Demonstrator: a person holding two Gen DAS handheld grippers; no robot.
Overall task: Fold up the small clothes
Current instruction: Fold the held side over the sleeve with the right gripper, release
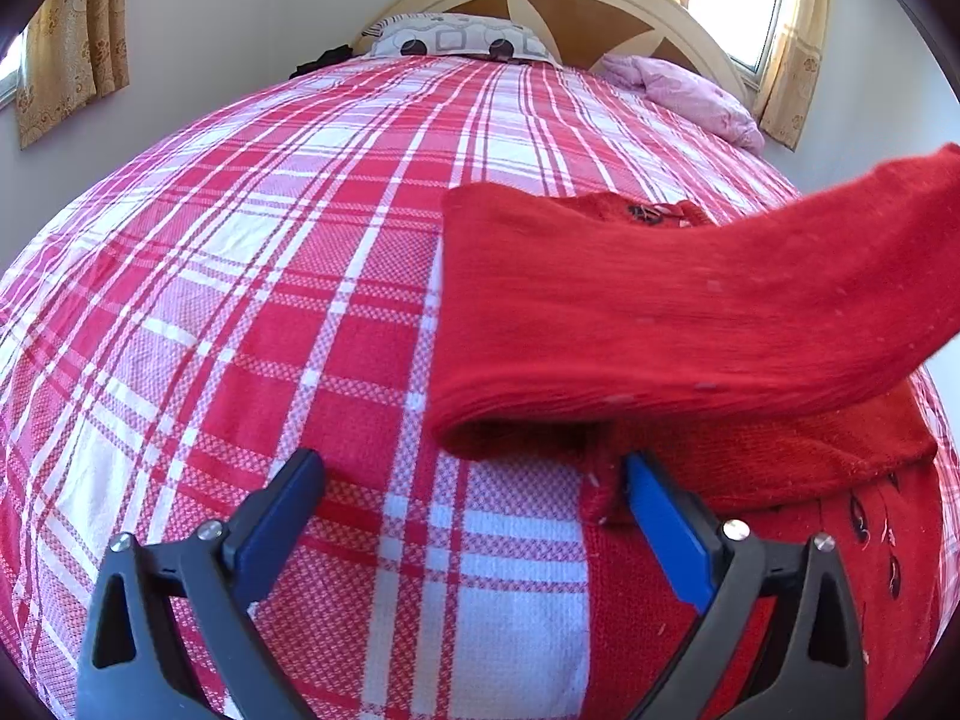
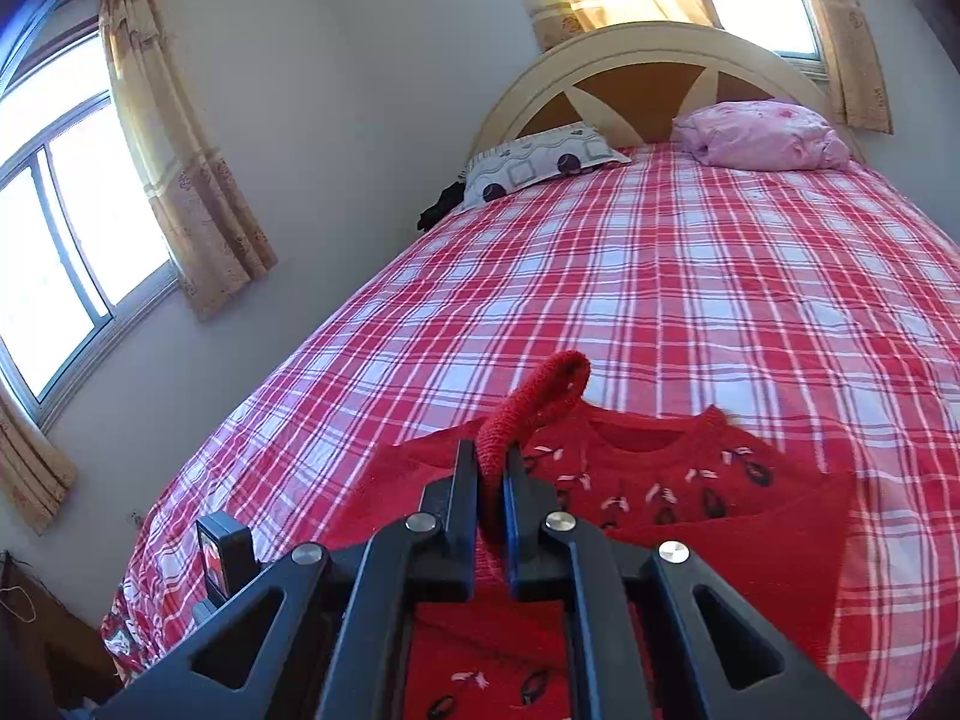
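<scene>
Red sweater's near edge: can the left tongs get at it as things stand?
Probably yes: the left tongs are open and empty over the plaid bedsheet, with the red sweater beside their right finger and nothing between.

We see a bed (image 2: 690,276) under a red-and-white plaid sheet, arched headboard (image 2: 648,54) at the far end. On it: patterned pillow (image 2: 540,165) far left, dark item (image 2: 441,207) beside it, pink bundle (image 2: 762,135) far right, red sweater (image 2: 708,498) spread at the near edge.
</scene>
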